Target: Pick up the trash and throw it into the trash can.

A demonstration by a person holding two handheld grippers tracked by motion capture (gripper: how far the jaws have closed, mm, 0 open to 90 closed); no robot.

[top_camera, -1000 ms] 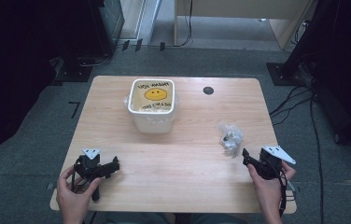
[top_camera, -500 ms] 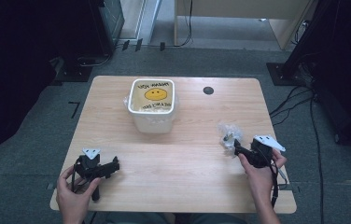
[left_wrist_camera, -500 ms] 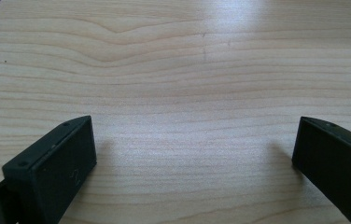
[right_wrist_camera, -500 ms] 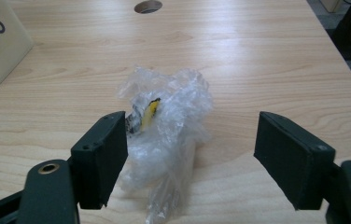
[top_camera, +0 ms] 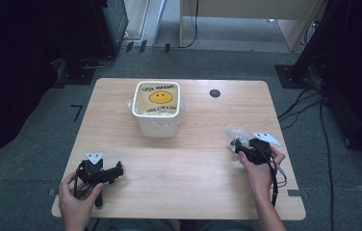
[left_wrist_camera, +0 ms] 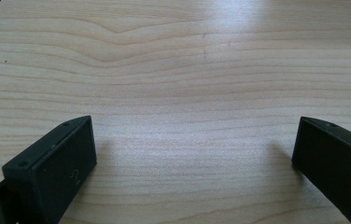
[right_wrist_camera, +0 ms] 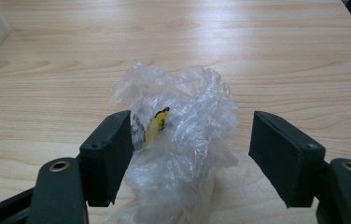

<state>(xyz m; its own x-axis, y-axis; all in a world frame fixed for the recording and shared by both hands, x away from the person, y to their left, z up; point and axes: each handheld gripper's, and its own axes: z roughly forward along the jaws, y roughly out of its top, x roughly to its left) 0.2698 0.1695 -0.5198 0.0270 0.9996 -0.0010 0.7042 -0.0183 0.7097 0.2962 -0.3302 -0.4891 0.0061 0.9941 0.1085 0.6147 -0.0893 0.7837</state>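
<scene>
Since the crumpled plastic bag (right_wrist_camera: 183,121) looks light, soft and slippery, take it at its bunched middle; it lies right of the white tub (top_camera: 157,108), between your spread right gripper (right_wrist_camera: 192,154); left gripper (left_wrist_camera: 187,154) gapes empty.

crumpled bag (right_wrist_camera: 183,121) between right tool's jaws

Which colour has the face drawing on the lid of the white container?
Yellow, on the white square plastic container's lid, best in the high view.
</scene>
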